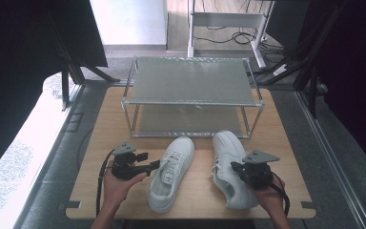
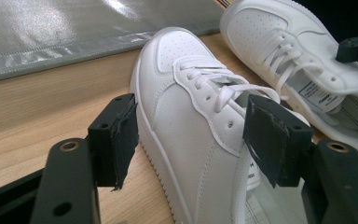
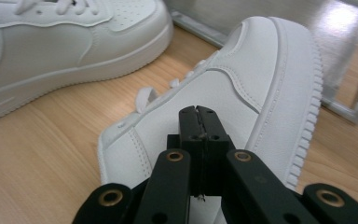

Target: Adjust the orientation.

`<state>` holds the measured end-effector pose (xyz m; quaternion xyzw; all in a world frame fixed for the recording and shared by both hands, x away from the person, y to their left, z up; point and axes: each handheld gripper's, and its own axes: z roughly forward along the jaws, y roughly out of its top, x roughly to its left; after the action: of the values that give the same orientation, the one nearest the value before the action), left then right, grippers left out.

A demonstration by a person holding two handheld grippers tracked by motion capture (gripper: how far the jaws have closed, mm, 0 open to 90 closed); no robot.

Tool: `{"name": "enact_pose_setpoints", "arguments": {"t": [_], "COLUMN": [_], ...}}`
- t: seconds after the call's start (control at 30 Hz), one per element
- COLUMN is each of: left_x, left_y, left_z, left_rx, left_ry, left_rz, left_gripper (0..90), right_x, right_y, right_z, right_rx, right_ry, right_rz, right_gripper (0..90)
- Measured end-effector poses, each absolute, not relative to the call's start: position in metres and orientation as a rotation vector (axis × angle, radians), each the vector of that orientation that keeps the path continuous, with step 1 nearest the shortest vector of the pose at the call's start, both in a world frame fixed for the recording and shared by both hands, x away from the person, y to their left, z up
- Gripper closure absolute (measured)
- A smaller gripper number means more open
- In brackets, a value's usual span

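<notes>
Two white sneakers lie on the wooden table (image 1: 124, 191) in front of a metal rack. The left shoe (image 1: 171, 174) stands upright with its toe toward the rack. My left gripper (image 1: 155, 164) is open, its pads (image 2: 121, 135) on either side of that shoe's (image 2: 186, 93) laced midsection, apart from it. The right shoe (image 1: 228, 152) is rolled onto its side, its sole (image 3: 307, 93) facing right in the right gripper view. My right gripper (image 1: 233, 166) is shut, pads together (image 3: 198, 112) over this shoe's (image 3: 261, 70) side near the heel. I cannot tell whether anything is pinched.
A two-shelf metal rack (image 1: 190, 81) with grey mesh shelves stands at the back of the table, just past the shoes' toes. Its lower frame (image 3: 345, 107) runs close to the right shoe. Dark curtains and frame legs flank the table.
</notes>
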<state>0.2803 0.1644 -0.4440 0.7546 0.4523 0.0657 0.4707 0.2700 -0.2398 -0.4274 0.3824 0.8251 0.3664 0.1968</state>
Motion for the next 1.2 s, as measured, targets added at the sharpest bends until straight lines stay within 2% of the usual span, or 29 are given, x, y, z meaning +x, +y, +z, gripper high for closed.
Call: {"name": "enact_pose_setpoints", "arguments": {"t": [0.23,0.37,0.6,0.9,1.03,1.2], "left_x": [0.281,0.281,0.282,0.282,0.282,0.281], "left_y": [0.164,0.164,0.164,0.165,0.168,0.17], "left_z": [-0.445,-0.445,-0.446,-0.446,-0.445,-0.443], "left_rx": [1.852,1.851,1.852,1.85,1.841,1.835], "left_ry": [1.112,1.113,1.117,1.12,1.123,1.128], "left_rz": [0.159,0.154,0.151,0.148,0.152,0.157], "left_gripper": [35.3,35.4,35.9,36.0,35.9,36.0], "right_x": [0.272,0.273,0.285,0.29,0.29,0.285], "right_y": [-0.258,-0.269,-0.306,-0.326,-0.335,-0.343], "right_z": [-0.424,-0.421,-0.438,-0.449,-0.448,-0.445], "right_rx": [1.116,1.127,1.245,1.336,1.361,1.385], "right_ry": [2.256,2.186,2.111,2.072,2.055,2.044], "right_rz": [1.029,0.886,0.767,0.813,0.854,0.853], "right_gripper": [90.0,90.0,90.0,89.8,85.7,85.5]}}
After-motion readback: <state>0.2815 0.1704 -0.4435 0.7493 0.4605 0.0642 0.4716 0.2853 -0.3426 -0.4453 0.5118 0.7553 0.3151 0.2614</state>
